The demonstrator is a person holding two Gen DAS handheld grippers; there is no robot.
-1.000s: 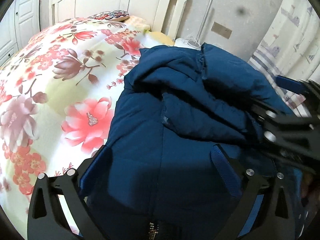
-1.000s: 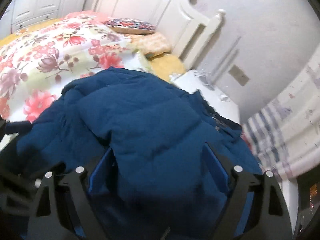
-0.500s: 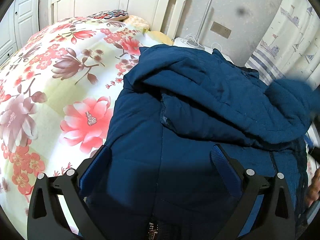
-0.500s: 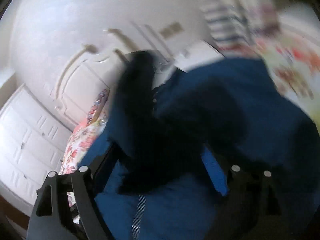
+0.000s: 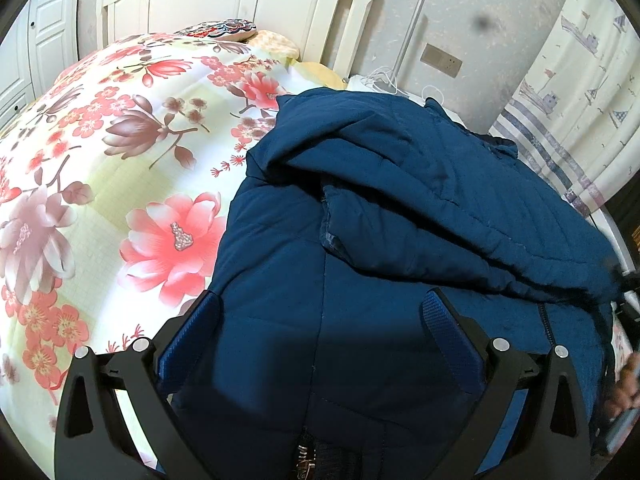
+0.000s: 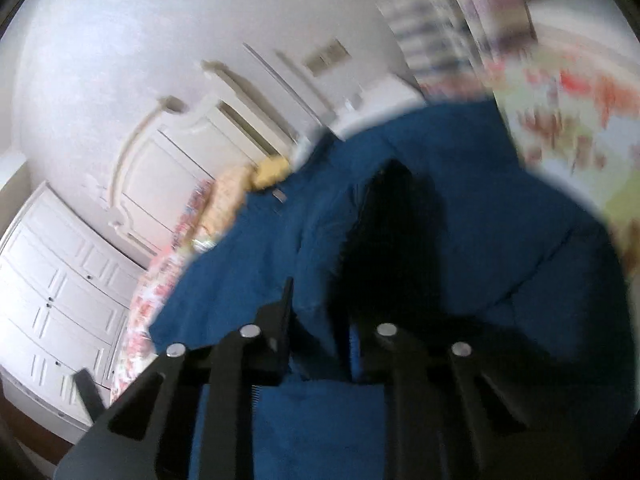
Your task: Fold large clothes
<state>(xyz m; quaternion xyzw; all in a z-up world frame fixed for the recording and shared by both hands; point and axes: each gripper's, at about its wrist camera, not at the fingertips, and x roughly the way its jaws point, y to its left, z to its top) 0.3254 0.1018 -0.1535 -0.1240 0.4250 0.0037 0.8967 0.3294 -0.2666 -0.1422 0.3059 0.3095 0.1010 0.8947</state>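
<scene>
Two grippers, right gripper [image 6: 320, 316] closing on one jacket [image 6: 460, 208].

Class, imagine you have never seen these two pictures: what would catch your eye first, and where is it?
First, the big navy padded jacket heaped on the bed's right side, one layer folded over its body. Beside it, the floral quilt spreads bright pink blooms leftward. In the tilted right wrist view, the right gripper is closing on jacket fabric.

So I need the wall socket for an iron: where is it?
In the left wrist view, the wall socket sits upper right on the grey wall, between the white headboard and the ship-print curtain, above the blue jacket.
</scene>
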